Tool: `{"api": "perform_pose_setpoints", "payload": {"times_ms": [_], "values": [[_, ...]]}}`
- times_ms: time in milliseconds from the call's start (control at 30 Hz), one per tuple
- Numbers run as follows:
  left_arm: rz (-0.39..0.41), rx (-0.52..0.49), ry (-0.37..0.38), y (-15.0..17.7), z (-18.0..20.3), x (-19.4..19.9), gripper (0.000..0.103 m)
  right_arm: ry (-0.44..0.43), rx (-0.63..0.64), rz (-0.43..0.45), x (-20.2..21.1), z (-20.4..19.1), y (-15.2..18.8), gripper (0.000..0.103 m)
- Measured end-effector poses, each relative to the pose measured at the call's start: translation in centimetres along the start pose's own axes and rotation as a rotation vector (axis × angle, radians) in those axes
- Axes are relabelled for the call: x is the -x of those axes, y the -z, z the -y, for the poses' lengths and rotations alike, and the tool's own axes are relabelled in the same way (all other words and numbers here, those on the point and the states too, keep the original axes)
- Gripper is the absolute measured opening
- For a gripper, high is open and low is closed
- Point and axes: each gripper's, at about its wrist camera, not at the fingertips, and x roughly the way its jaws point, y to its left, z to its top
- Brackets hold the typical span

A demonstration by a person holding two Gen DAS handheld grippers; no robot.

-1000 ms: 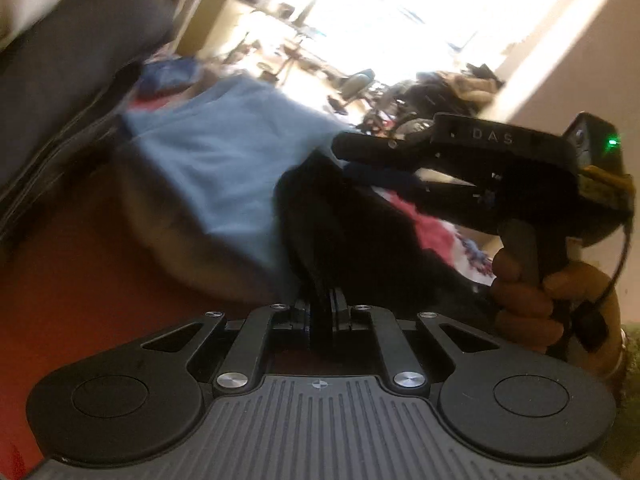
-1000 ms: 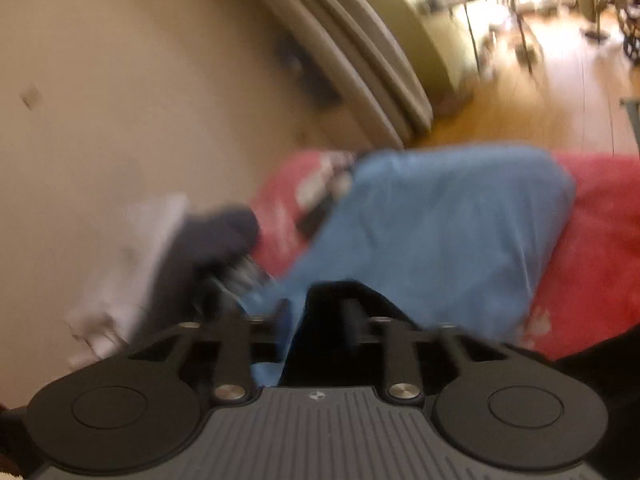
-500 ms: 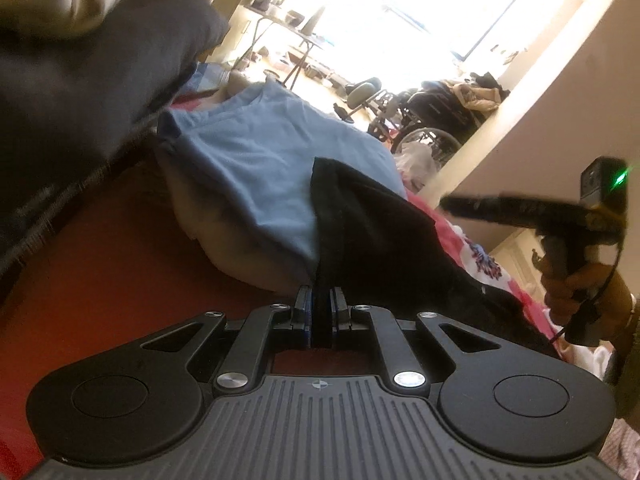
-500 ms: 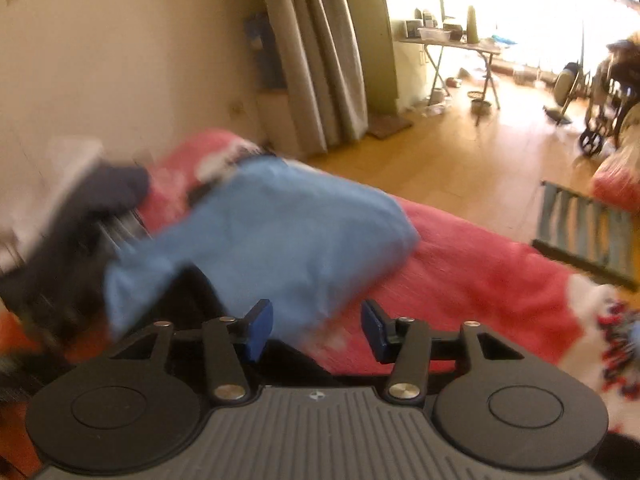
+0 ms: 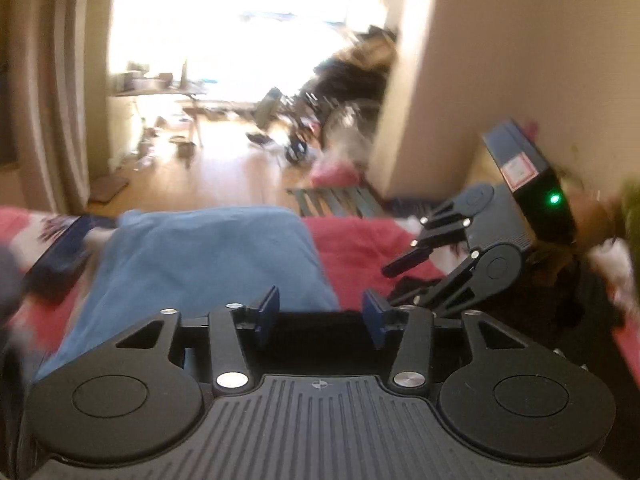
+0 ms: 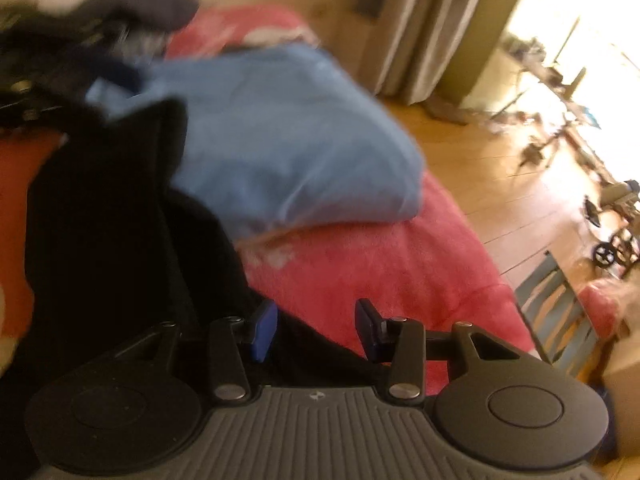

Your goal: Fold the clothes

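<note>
A black garment (image 6: 120, 216) lies on the red bedspread (image 6: 380, 264), one corner resting on a folded blue garment (image 6: 280, 148). My right gripper (image 6: 316, 328) is open and empty just above the black garment's near edge. In the left wrist view my left gripper (image 5: 320, 316) is open and empty over the blue garment (image 5: 208, 256). The right gripper (image 5: 404, 284) shows there at the right, open, above a dark heap of the black garment (image 5: 560, 308).
A pile of dark clothes (image 6: 80, 12) lies at the far left of the bed. Beyond the bed are a wooden floor (image 5: 224, 172), curtains (image 6: 424, 24), a slatted blue item (image 6: 556, 312) on the floor and a beige wall corner (image 5: 460, 80).
My left gripper opened and let go of the black garment, then swung up over the blue one. My right gripper, open since half a second ago, moved down toward the black garment.
</note>
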Motion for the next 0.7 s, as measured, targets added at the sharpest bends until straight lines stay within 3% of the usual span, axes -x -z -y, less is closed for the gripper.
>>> {"api": "perform_pose_setpoints", "payload": {"times_ms": [233, 333, 433, 467, 567, 700], "values": [[-0.091, -0.128, -0.038, 0.7, 1.1, -3.2, 0.046, -0.101, 0.148, -0.062, -1.8, -0.7, -0.7, 0.045], [-0.102, -0.168, -0.056, 1.1, 1.3, -3.3, 0.041, -0.131, 0.130, -0.079, -3.0, -0.4, -0.7, 0.045], [-0.092, -0.192, -0.064, 1.3, 1.5, -3.0, 0.030, -0.161, 0.069, -0.082, -3.7, 0.3, -0.4, 0.045], [-0.086, -0.200, -0.071, 1.3, 1.7, -2.9, 0.022, -0.166, 0.051, -0.076, -3.6, 0.4, -0.3, 0.040], [-0.052, -0.209, -0.100, 1.2, 2.0, -2.7, 0.005, -0.149, 0.020, -0.038, -2.8, 0.7, 0.0, 0.001], [0.039, -0.180, -0.153, 0.8, 1.7, -1.6, 0.000, -0.073, -0.082, 0.067, -1.0, 2.2, 0.4, 0.001]]}}
